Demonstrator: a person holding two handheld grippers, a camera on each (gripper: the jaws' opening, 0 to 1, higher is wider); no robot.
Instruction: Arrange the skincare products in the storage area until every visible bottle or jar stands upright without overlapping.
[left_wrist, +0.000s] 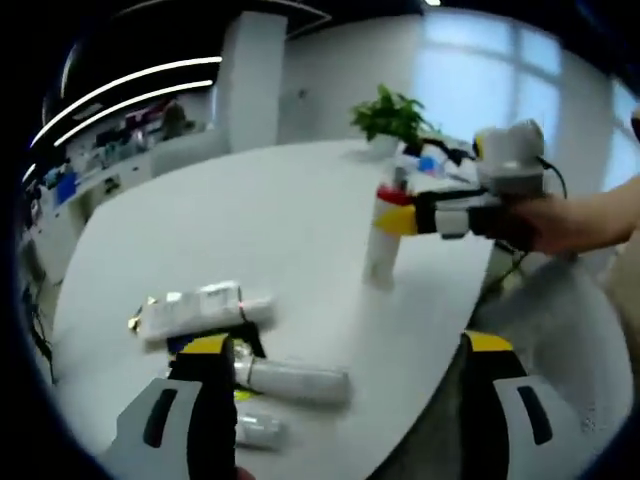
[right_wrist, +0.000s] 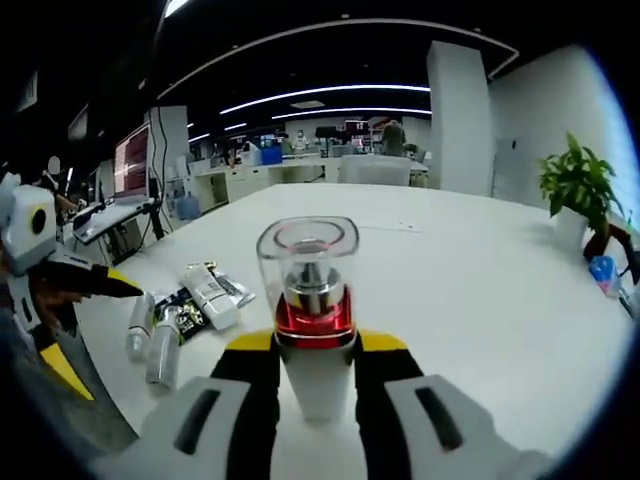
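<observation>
A white bottle (right_wrist: 308, 370) with a red collar and clear cap stands upright between my right gripper's (right_wrist: 315, 345) jaws, which are shut on it. In the left gripper view that same bottle (left_wrist: 381, 250) has its base at the white table (left_wrist: 280, 210), held by the right gripper (left_wrist: 400, 220) reaching in from the right. My left gripper (left_wrist: 350, 370) is open, with nothing between its jaws, just over a lying white bottle (left_wrist: 295, 380). A flat white tube (left_wrist: 205, 305) and a smaller bottle (left_wrist: 260, 430) lie beside it. The left gripper (right_wrist: 90, 325) hovers by those lying products (right_wrist: 210, 295).
A potted plant (left_wrist: 390, 115) stands at the table's far side, with small blue and white items (left_wrist: 432, 162) beside it. The table edge (left_wrist: 430, 400) runs under my left gripper's right jaw. Desks and monitors (right_wrist: 130, 160) fill the room behind.
</observation>
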